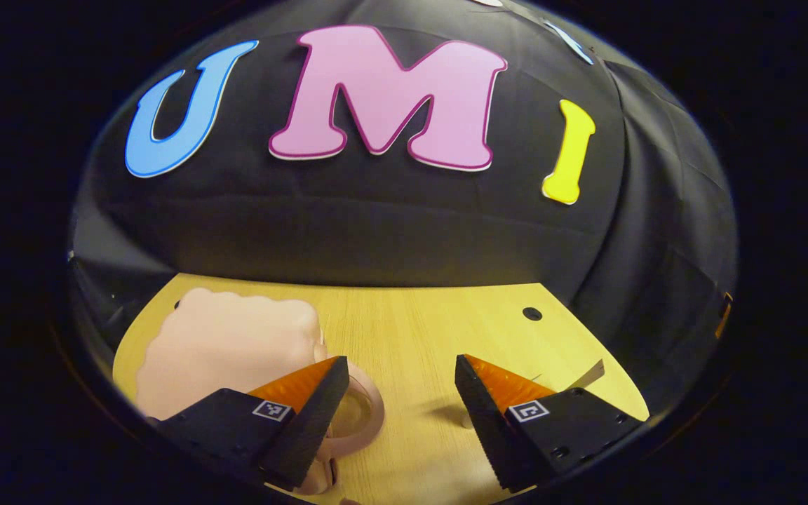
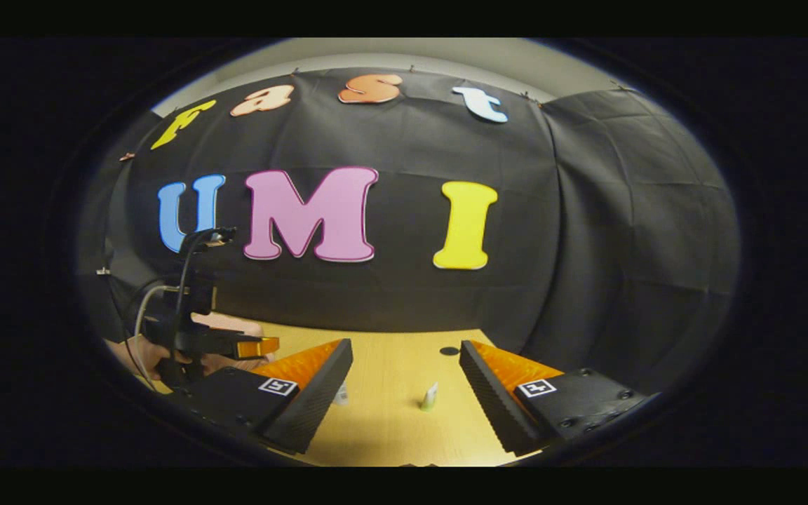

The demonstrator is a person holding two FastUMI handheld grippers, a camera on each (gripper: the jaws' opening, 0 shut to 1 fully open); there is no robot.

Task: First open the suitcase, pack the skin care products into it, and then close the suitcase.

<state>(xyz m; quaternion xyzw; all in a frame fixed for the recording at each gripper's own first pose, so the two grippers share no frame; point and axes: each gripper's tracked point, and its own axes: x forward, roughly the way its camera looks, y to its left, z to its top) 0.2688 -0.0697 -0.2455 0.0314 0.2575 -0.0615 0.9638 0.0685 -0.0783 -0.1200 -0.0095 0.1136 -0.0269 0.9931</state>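
A pale pink suitcase (image 1: 221, 351) with a wavy edge lies on the wooden table (image 1: 411, 315) at the left of the left gripper view, its lid down and its ring handle (image 1: 369, 414) toward me. My left gripper (image 1: 401, 361) stands open just right of the case, one finger over the handle, holding nothing. In the right gripper view a small green-and-white tube (image 2: 430, 396) stands between the open fingers of my right gripper (image 2: 404, 345). A second small bottle (image 2: 341, 396) peeks out beside its left finger. The left gripper (image 2: 257, 346), held by a hand, hovers by the suitcase (image 2: 225, 322).
The table (image 2: 390, 365) has a round dark hole (image 2: 449, 351), also seen as a hole (image 1: 532, 313) near its back right. A small pale object (image 1: 467, 421) sits by my left gripper's right finger. A grey strip (image 1: 590, 375) lies at the table's right edge.
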